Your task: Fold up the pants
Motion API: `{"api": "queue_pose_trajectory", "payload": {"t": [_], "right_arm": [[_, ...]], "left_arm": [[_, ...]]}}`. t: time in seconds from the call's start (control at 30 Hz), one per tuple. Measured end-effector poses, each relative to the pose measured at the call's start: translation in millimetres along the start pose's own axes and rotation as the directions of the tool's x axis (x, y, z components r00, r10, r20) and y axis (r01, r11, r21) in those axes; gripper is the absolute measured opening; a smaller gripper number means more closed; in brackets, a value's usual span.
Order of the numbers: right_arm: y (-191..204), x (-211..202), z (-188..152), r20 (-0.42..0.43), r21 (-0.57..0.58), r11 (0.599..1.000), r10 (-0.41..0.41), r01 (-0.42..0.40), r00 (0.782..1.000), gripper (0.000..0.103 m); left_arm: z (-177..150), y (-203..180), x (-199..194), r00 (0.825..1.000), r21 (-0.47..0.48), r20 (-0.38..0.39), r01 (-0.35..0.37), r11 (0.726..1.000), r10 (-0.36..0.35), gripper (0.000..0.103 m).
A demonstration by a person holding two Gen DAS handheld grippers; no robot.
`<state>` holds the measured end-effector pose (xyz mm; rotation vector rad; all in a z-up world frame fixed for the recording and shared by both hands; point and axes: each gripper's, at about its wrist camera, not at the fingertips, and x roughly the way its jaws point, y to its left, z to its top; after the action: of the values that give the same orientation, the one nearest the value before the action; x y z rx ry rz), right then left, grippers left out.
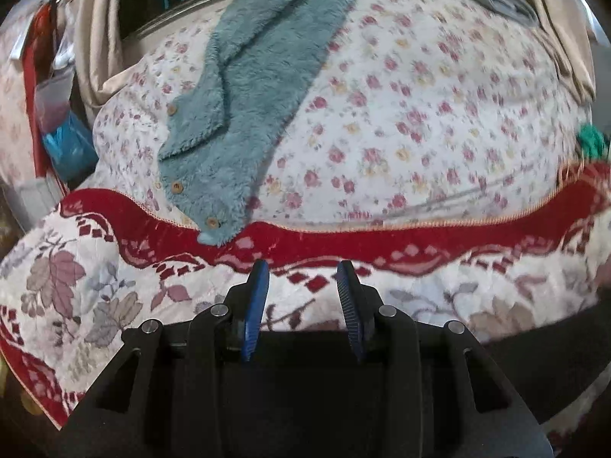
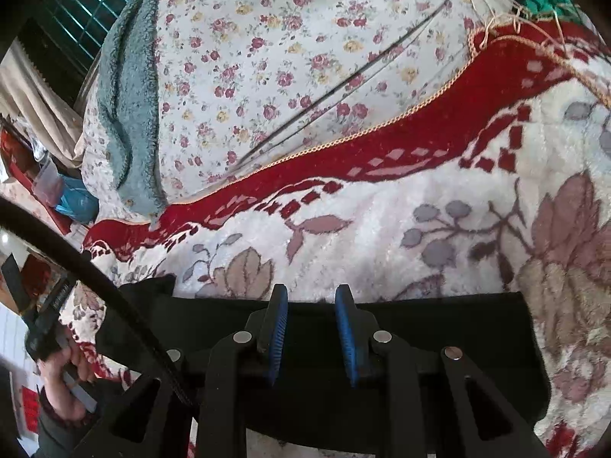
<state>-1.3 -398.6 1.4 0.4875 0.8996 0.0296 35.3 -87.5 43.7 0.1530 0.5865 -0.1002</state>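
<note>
Black pants [image 2: 439,328] partly hidden under right gripper [image 2: 311,297].

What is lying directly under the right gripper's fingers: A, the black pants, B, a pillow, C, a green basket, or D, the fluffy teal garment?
A: in the right wrist view the open right gripper hovers over the black pants spread on the leaf-patterned blanket.

Left gripper [image 1: 301,271]: fingers parted, holding nothing. Right gripper [image 2: 311,294]: likewise parted. Person's left hand [image 2: 65,378] grips its handle.
</note>
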Motion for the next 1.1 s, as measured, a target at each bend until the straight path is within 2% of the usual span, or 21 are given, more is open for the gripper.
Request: {"api": "queue_pose_trajectory", "payload": {"t": [0.17,0.37,0.63,0.7,0.8,0.83,0.97,1.0,1.1], "right_arm": [[2.3,-1.6,-0.1,0.014,-0.019,0.999,-0.047,0.048,0.999,0.024],[2.9,-25.4,-5.8,0.072,-0.036,0.996,-0.077,0.08,0.994,0.024],[-34.8,-51.6,-20.2,0.137,0.0,0.989,-0.147,0.148,0.98,0.024],[-49.8,-48.8,-21.1,0.118,0.037,0.988,-0.15,0.147,0.982,0.024],[-63.4,-54.7,-18.7,0.14,0.116,0.991,-0.083,0.067,0.987,0.024],[-64.3,-56.9,-18.7,0.15,0.127,0.99,-0.073,0.054,0.986,0.024],[-70.2,-74.3,-22.0,0.203,0.177,0.984,-0.032,-0.004,0.979,0.024],[-73.7,-81.0,-25.3,0.227,0.2,0.979,-0.006,-0.041,0.974,0.024],[-78.1,-94.7,-37.8,0.274,0.252,0.965,0.005,-0.077,0.962,0.024]], "left_arm": [[-2.3,-3.2,-0.2,1.0,0.005,0.0,0.013,1.0,-0.013,0.036],[-3.6,-2.9,-1.2,0.999,-0.006,-0.01,0.04,0.999,-0.04,0.035],[-4.8,3.3,4.5,0.996,-0.051,-0.041,0.071,0.996,-0.073,0.036],[-5.8,2.2,11.3,0.988,-0.07,-0.076,0.13,0.989,-0.135,0.035],[-9.8,-2.9,21.9,0.959,-0.108,-0.14,0.234,0.966,-0.248,0.035],[-10.0,-6.2,22.1,0.957,-0.101,-0.145,0.239,0.966,-0.252,0.035],[-9.1,-29.4,15.0,0.968,0.01,-0.13,0.216,0.976,-0.213,0.035],[-9.5,-33.4,13.7,0.968,0.021,-0.124,0.221,0.975,-0.217,0.036],[-9.2,-36.5,15.7,0.965,0.022,-0.126,0.235,0.972,-0.231,0.035]]}}
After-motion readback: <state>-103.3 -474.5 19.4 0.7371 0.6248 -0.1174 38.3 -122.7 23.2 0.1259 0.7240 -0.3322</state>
